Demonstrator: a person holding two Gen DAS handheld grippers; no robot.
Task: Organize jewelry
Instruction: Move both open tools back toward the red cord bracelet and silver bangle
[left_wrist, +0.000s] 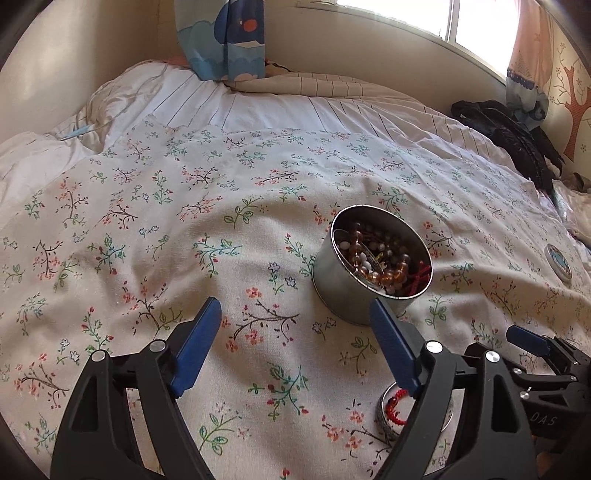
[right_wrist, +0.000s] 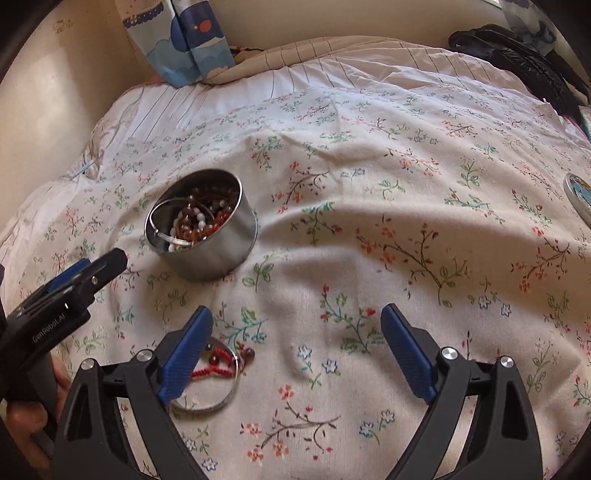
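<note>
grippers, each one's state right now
left gripper: open, holding nothing
right gripper: open, holding nothing

A silver tin (left_wrist: 334, 275) holds amber and white beads (left_wrist: 384, 258) on a cream bedspread (left_wrist: 184, 206) sprigged with pink and green flowers.

Both wrist cameras are looking steeply down, close over the floral cotton bedspread (left_wrist: 184, 229), toward the wall. Both are sharing the round silver metal tin (left_wrist: 354, 280), lying rightward in the left view, leftward in the right.
</note>
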